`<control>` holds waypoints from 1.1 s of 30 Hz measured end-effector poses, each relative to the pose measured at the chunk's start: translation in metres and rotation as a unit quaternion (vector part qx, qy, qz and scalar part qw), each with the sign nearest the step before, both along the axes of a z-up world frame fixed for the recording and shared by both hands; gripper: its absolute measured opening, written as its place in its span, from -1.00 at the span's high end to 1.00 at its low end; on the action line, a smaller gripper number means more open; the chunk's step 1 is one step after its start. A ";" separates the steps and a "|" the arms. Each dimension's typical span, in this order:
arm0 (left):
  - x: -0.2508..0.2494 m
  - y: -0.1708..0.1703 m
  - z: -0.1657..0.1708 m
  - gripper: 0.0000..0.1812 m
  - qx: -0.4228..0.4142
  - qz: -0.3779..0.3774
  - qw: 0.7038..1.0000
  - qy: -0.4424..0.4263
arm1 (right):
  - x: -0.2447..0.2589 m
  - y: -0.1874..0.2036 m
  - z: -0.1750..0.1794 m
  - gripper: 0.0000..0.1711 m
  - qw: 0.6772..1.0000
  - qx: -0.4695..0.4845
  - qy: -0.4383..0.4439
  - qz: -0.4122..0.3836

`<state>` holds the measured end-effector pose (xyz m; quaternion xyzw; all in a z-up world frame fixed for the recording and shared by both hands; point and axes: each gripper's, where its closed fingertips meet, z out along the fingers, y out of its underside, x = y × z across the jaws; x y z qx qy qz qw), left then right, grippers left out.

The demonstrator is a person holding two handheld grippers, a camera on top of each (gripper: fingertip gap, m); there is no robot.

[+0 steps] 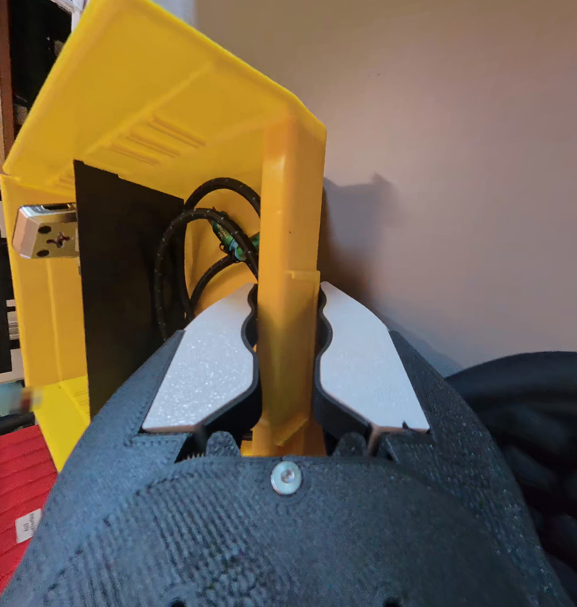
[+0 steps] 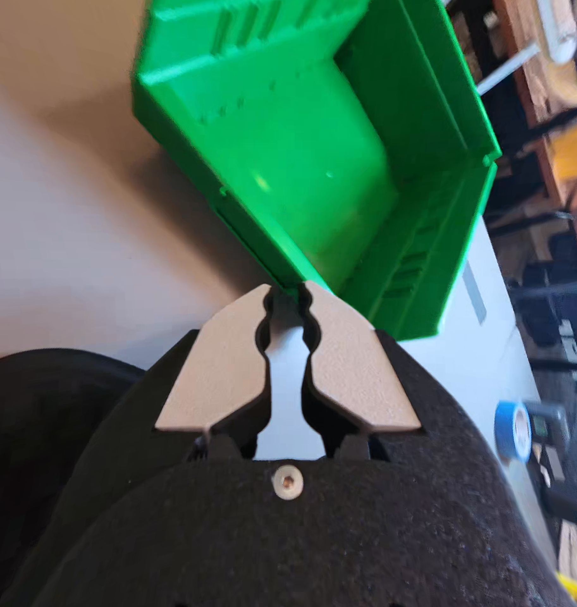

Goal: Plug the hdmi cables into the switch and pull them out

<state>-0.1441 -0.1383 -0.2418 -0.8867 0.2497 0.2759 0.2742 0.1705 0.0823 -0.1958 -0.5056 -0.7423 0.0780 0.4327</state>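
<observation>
Pale wall fills the background behind both grippers, and a white tabletop shows in the right wrist view, with cluttered shelving off to its right.

Seen from the left wrist view, the left gripper is clamped on the rim of a yellow bin, its two white fingers pressed against either side of the thick yellow edge. That bin is tipped so its inside faces the camera. Inside it, a flat black box, apparently the switch, stands against the bin's left wall, and a silver plug juts from the switch's far-left edge. Black braided hdmi cables loop in the space between the switch and the gripped rim; green connector ends sit among the loops, loose rather than plugged in. A red surface lies low on the left.

Over in the right wrist view, the right gripper pinches the near corner of a green bin at its fingertips, with only a narrow gap between the fingers. This bin is tilted up and looks bare inside. A roll of blue tape rests near the table's right edge.
</observation>
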 end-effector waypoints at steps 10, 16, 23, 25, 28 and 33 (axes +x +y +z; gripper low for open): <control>-0.031 0.020 -0.001 0.64 0.013 0.002 1.000 0.018 | -0.052 0.016 -0.047 0.61 0.969 0.029 -0.223 0.098; -0.046 0.028 -0.001 0.64 0.010 -0.004 0.999 0.044 | -0.075 0.062 -0.041 0.61 0.982 0.013 -0.168 -0.086; -0.073 0.053 -0.001 0.65 0.013 0.001 0.999 0.047 | -0.084 0.131 -0.046 0.64 0.969 0.061 -0.184 -0.151; -0.082 0.062 -0.001 0.64 0.013 0.006 0.999 0.052 | -0.080 0.144 -0.047 0.65 0.962 0.059 -0.211 -0.160; -0.100 0.078 -0.001 0.64 0.013 0.020 0.998 0.057 | -0.079 0.160 -0.045 0.57 0.951 0.072 -0.245 -0.175; -0.133 0.094 0.001 0.61 0.014 0.052 0.997 0.057 | -0.122 0.119 0.006 0.48 0.985 -0.047 -0.120 -0.110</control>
